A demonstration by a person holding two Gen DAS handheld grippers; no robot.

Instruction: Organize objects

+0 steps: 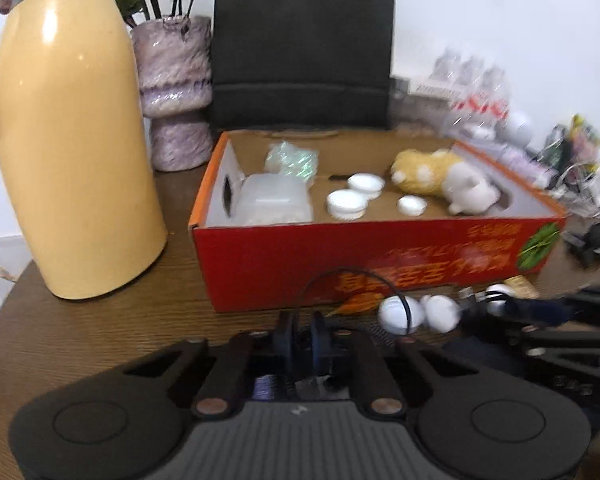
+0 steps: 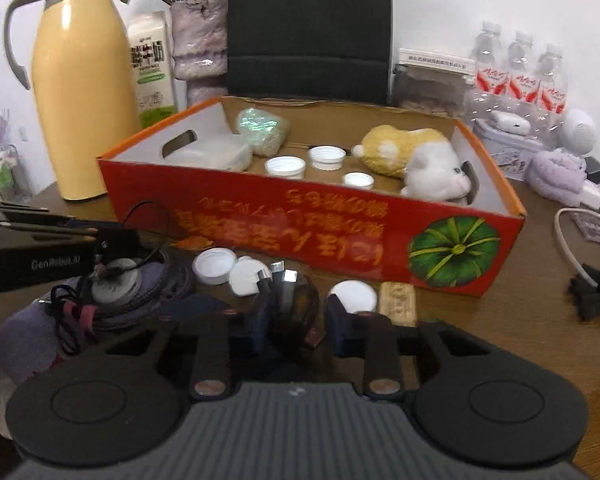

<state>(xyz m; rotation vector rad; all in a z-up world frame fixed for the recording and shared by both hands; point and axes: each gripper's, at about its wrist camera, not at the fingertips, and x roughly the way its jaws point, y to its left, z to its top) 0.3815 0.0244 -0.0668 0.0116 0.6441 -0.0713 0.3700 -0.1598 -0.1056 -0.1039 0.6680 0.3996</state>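
Note:
An open red cardboard box (image 1: 260, 264) (image 2: 148, 184) stands on the brown table. It holds a yellow-and-white plush toy (image 2: 412, 156), three white caps (image 2: 286, 166), a clear plastic container (image 1: 274, 200) and a shiny bag (image 2: 262, 126). My left gripper (image 1: 303, 334) (image 2: 100, 248) is shut on a thin black cable (image 1: 340, 270) that loops up in front of the box. My right gripper (image 2: 298, 320) (image 1: 484, 308) has its pads against a coiled black cable (image 2: 296, 304) with silver plugs. Loose white caps (image 2: 214, 265) and a tan block (image 2: 398, 304) lie beside it.
A yellow thermos (image 1: 72, 140) and a purple vase (image 1: 176, 92) stand left of the box, with a black chair back (image 2: 308, 28) behind it. Water bottles (image 2: 520, 76), a tin, a lilac cloth (image 2: 556, 176) and cables crowd the right. A dark cloth pile (image 2: 40, 328) lies front left.

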